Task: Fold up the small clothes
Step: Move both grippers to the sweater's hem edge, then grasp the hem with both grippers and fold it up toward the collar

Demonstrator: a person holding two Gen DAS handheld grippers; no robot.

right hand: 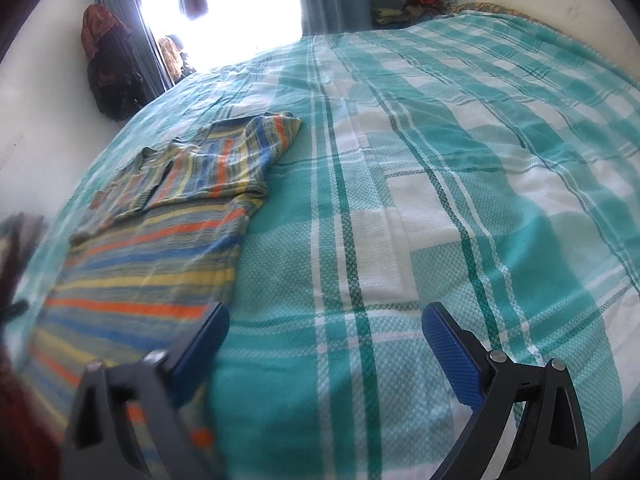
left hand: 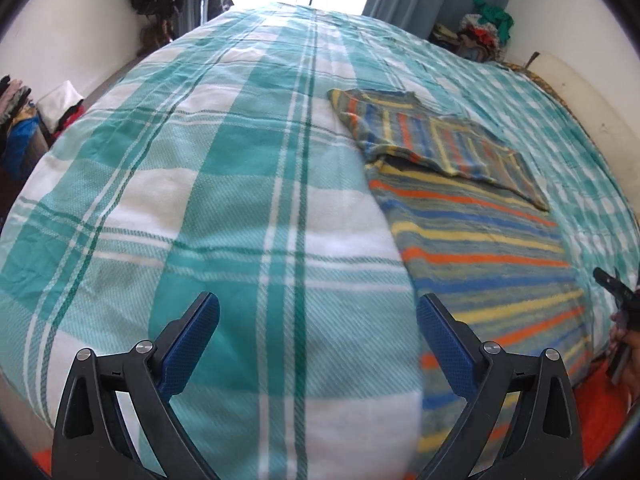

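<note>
Teal-and-white plaid bedding fills both views, and nearest you both sets of jaws stand wide and hold nothing. Your left gripper has the striped shirt to its right; your right gripper has that shirt to its left, hem just beside its left finger (likely the nearer hand). Its long axis runs away from you. Farther off, 2 sleeves look already folded across the chest, stripes orange, blue, yellow.
</note>
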